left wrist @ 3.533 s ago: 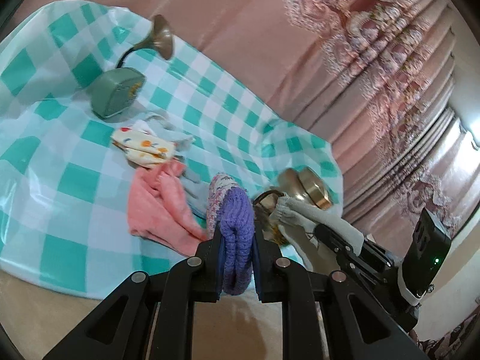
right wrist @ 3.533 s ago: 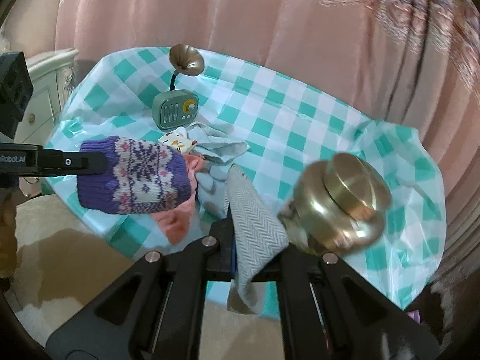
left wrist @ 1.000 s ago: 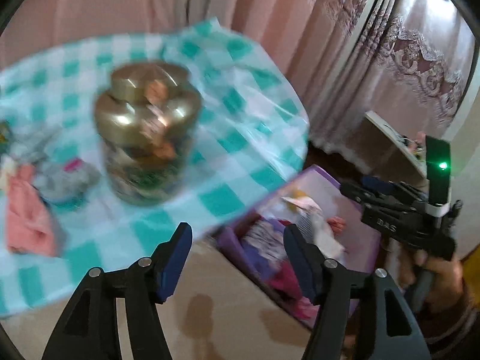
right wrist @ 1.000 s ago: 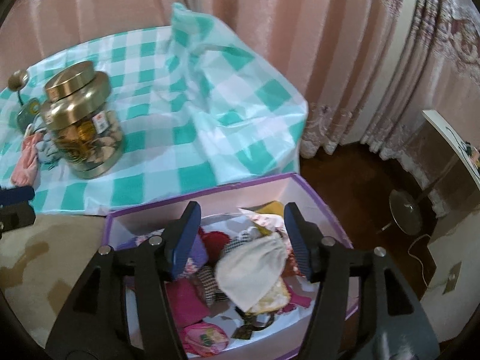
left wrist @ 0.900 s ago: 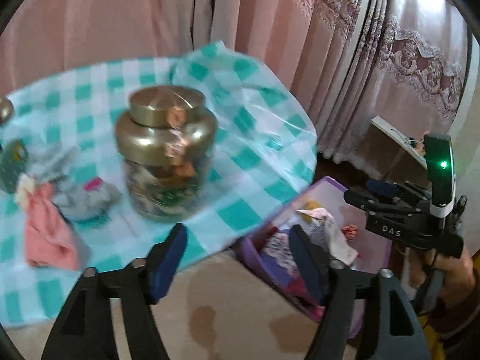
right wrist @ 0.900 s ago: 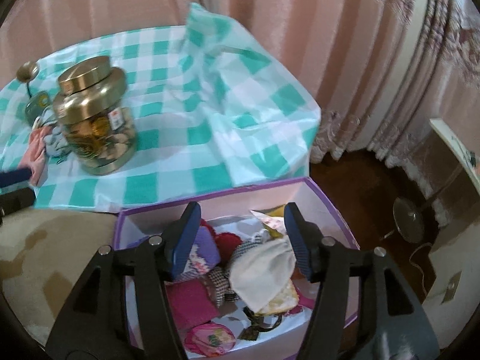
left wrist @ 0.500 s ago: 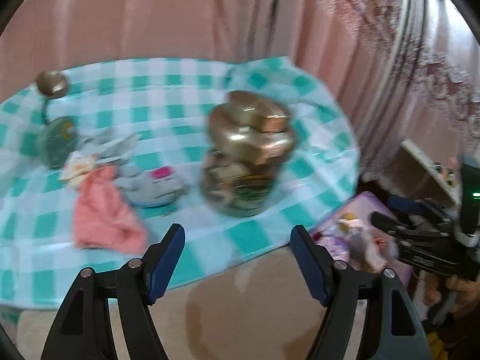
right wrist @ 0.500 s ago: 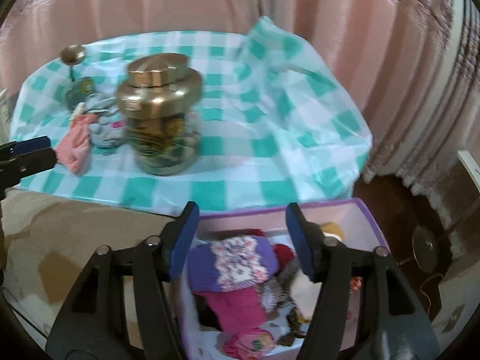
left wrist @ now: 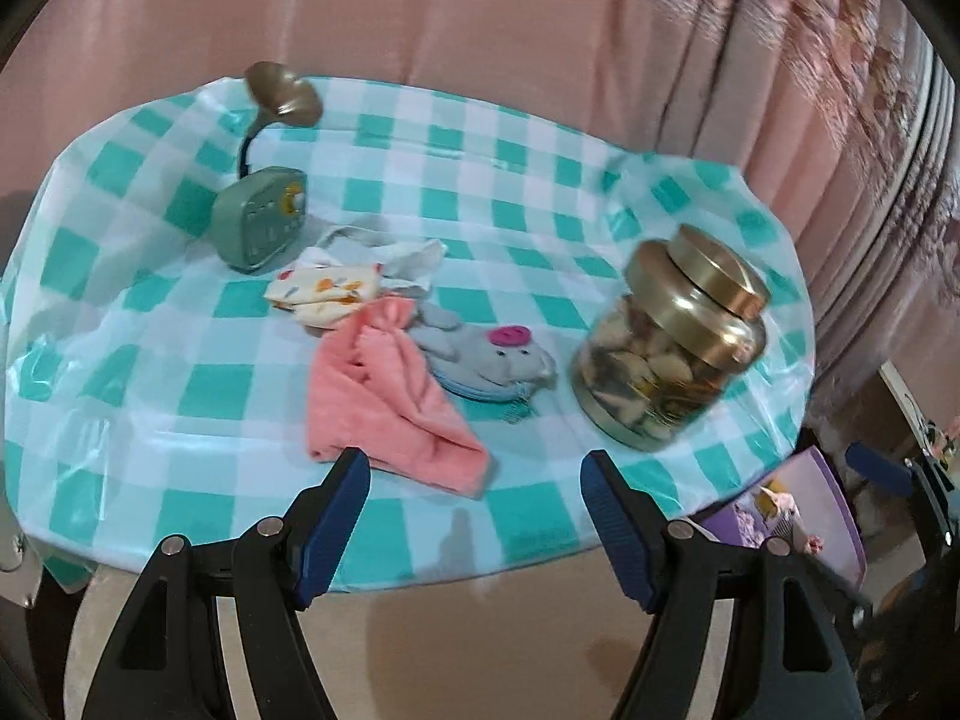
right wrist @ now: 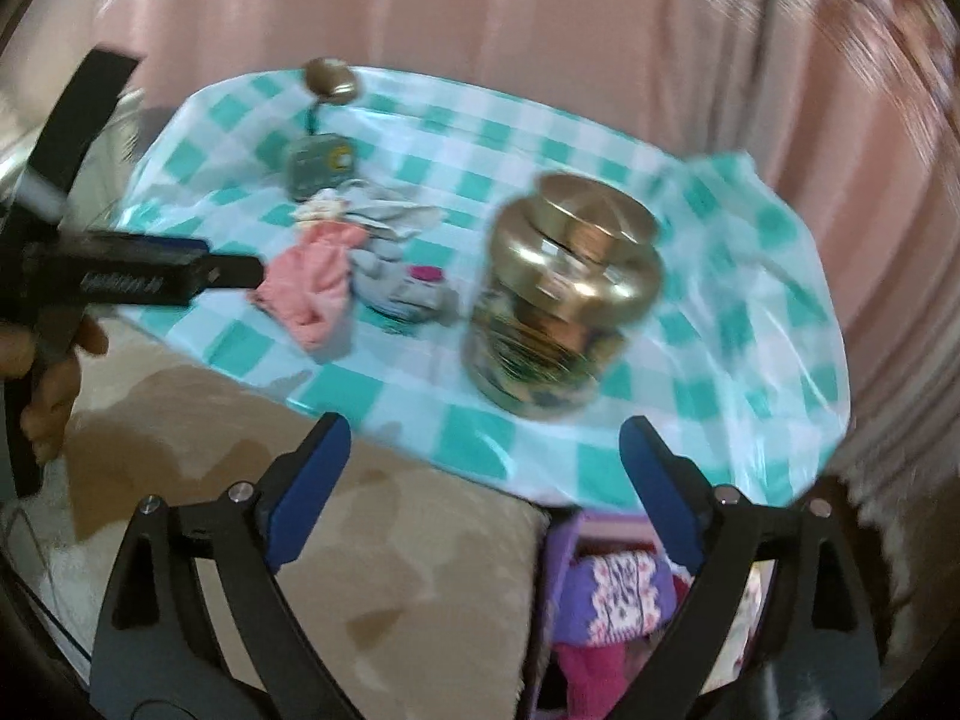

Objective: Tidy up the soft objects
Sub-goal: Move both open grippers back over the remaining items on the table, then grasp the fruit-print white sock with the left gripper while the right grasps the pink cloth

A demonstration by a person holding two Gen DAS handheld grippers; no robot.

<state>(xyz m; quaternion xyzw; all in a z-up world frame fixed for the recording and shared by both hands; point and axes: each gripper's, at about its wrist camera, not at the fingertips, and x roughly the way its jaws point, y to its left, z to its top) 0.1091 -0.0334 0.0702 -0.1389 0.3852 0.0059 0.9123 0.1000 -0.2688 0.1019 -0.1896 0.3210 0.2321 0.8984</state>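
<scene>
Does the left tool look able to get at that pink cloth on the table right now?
Probably yes. The left tool stands open and empty, aimed at the pink cloth, which lies near the table's front edge with nothing in front of it. The grey plush mouse touches its far side only.

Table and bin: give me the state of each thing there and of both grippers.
Left gripper: open, empty.
Right gripper: open, empty, jaws just widened.
Pink cloth: crumpled on the table.
Grey mouse toy: lying beside the pink cloth.
Jar: upright, lid on.
Purple bin: open, purple mitten inside.
</scene>
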